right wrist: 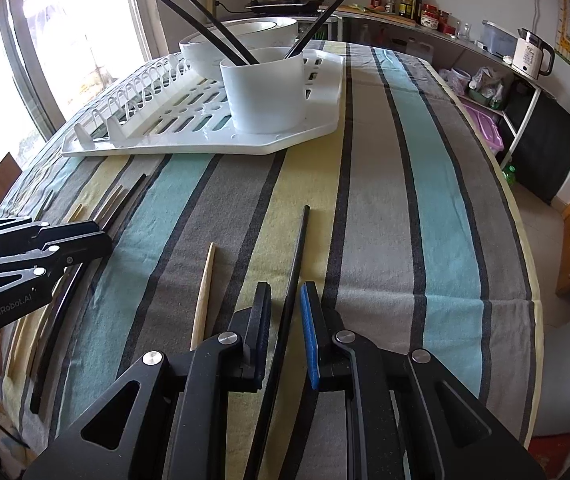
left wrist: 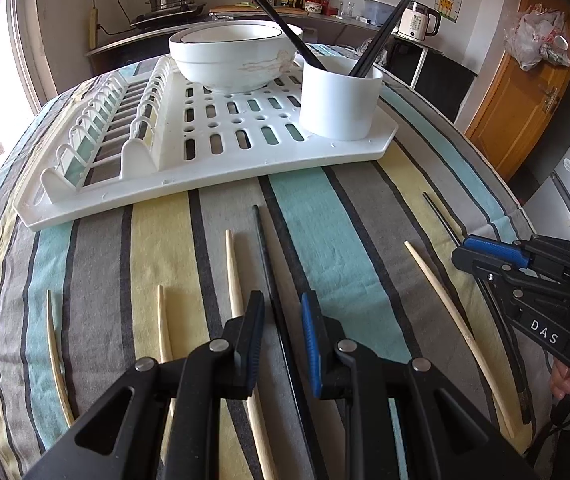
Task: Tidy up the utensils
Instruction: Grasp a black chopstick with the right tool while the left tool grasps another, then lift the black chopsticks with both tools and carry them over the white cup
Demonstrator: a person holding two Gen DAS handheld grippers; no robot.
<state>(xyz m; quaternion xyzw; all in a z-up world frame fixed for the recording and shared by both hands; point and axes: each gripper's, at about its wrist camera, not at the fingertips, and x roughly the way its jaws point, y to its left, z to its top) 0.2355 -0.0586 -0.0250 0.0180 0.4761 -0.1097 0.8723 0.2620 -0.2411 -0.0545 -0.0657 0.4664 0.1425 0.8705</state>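
A: Four pale sticks point(left wrist: 51, 340) flat on the striped cloth point(left wrist: 365, 216) of the worktop, fanned out from left to right. Any black ones among them?

B: Two. Starting at the left: a pair of pale sticks side by side, then a third, partly hidden under the left gripper point(left wrist: 283, 300).

A: Jaws there?

B: Parted by a narrow gap, astride a black stick point(left wrist: 264, 248) lying on the cloth. Nearer the left pad, with no squeeze visible.

A: Further right?

B: Fourth pale stick point(left wrist: 445, 308), lying at a slant. Then the right gripper point(left wrist: 460, 250), low over a second black stick point(right wrist: 299, 240).

A: Gripping it?

B: Not clamped. From its own camera, jaws a narrow gap apart on either side of that stick. Close against the blue pad point(right wrist: 309, 328), with a sliver of cloth showing on the other side. Stick flat on the cloth.

A: And behind all that?

B: White rack point(left wrist: 205, 196) across the far worktop. Plate slots on the left, bowl point(left wrist: 233, 60) in the middle, cup point(left wrist: 337, 100) on the right corner. Stowed sticks point(left wrist: 385, 28), black, already in the cup, leaning out both ways.
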